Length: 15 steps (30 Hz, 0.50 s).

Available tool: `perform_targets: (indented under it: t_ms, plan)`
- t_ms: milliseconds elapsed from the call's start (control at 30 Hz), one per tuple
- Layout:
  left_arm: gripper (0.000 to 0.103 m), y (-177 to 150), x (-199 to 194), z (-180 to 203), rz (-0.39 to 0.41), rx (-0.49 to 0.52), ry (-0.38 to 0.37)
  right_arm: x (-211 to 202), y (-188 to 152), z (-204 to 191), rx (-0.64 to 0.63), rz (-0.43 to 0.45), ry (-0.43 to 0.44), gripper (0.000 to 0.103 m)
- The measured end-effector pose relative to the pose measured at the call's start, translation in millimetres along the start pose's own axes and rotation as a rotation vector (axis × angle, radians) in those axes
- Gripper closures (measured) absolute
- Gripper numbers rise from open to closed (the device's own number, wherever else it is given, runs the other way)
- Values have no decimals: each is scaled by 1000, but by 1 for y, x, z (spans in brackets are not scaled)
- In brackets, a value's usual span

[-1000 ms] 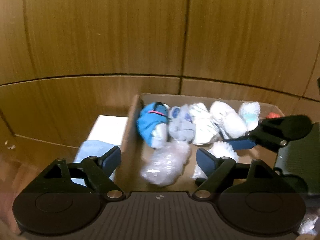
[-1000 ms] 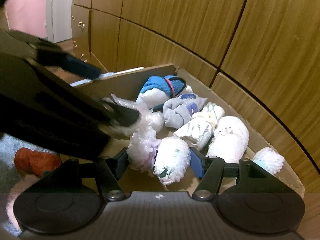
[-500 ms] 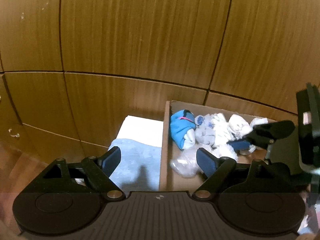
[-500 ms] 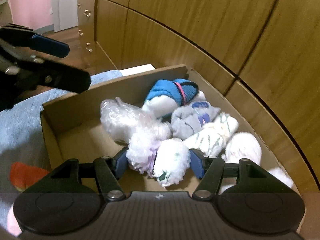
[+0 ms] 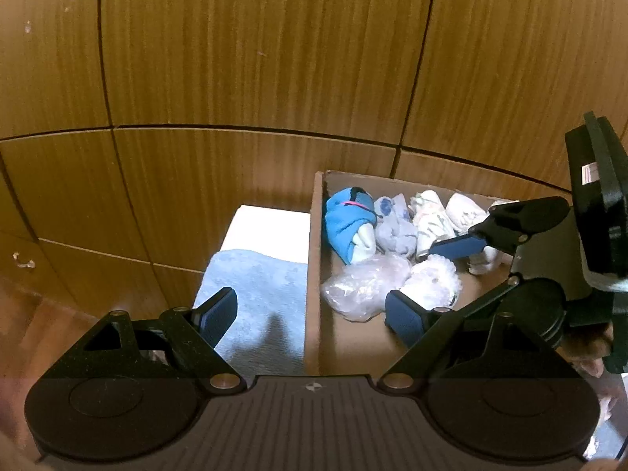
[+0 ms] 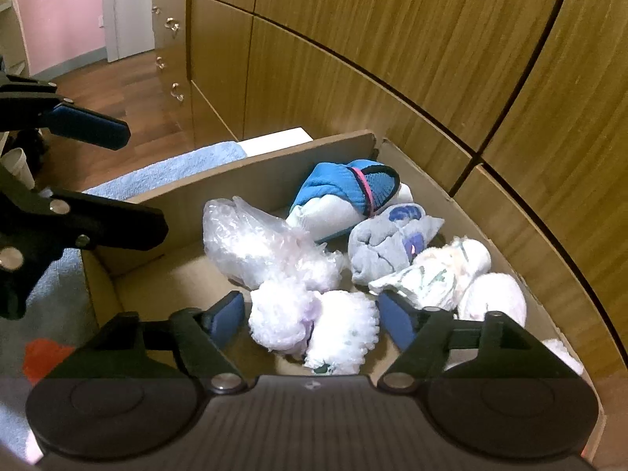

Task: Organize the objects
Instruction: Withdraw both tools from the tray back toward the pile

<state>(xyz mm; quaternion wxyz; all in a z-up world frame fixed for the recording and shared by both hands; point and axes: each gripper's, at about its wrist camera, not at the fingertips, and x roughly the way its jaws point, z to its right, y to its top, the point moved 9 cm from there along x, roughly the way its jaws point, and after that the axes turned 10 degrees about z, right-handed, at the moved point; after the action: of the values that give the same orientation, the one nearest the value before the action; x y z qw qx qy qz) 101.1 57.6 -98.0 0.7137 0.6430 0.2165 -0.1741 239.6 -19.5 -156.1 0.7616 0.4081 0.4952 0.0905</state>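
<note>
While the right gripper (image 6: 310,316) is hovering low in the cardboard box (image 6: 274,157), its jaws are standing wide around a fluffy white sock bundle (image 6: 314,325) without visibly pinching it, just beside the clear plastic bag (image 6: 251,243). To my eye, closing squarely on the bundle's middle and keeping the bag clear would be serving best; the left gripper (image 5: 310,314) is hanging open and empty above the box's left wall.

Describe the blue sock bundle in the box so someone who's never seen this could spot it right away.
Find the open cardboard box standing against the wooden cabinet wall. In its far corner lies the blue sock bundle, beside a grey bundle. It is the only bright blue one, with a thin pink stripe and a white end.
</note>
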Motion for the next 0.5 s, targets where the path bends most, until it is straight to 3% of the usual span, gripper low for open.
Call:
perform_targets:
  t_ms: [500]
  plan:
    - [15, 3, -13, 14, -19, 47, -12, -42, 3, -2, 45, 21, -66, 23]
